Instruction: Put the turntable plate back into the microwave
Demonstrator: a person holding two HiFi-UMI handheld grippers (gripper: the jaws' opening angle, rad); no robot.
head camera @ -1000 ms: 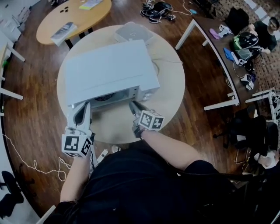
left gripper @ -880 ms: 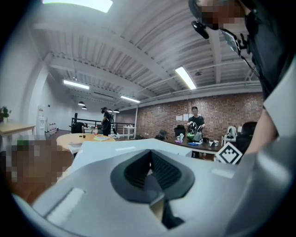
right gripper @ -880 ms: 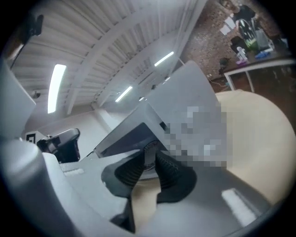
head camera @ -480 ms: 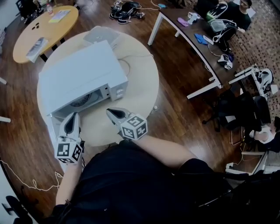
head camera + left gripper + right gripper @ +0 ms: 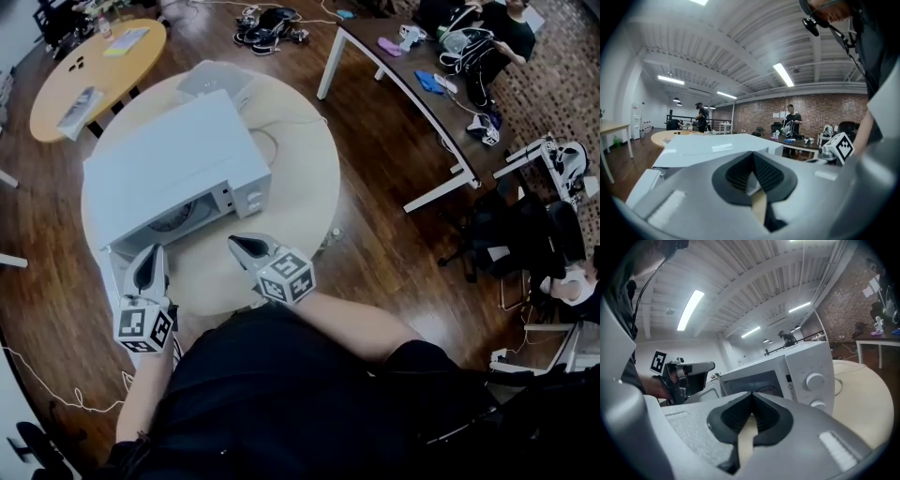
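Plate [image 5: 176,218] looks to be lying inside the microwave [image 5: 169,150] already: a dark patterned disc shows through the open front. The right gripper view catches a slice of its rim low in the cavity. Whether it sits true on its hub can't be told from here

Step in hand, as I judge it: confirm the seating, then shut the door [image 5: 116,270], which stands swung out at the left end of the front. To do it well:
- look for a level rim first
- if the plate rocks, nudge it with a closed tip rather than pinching the edge
- press the door slow and flat near its free edge, so the box doesn't slide on the round table [image 5: 305,187]

Left claw [image 5: 751,158]: jaws together, nothing seen between them, tip just beside the door, contact unclear

Right claw [image 5: 751,401]: jaws together, empty, held off the front, aimed at the opening beside the knobs [image 5: 815,380]
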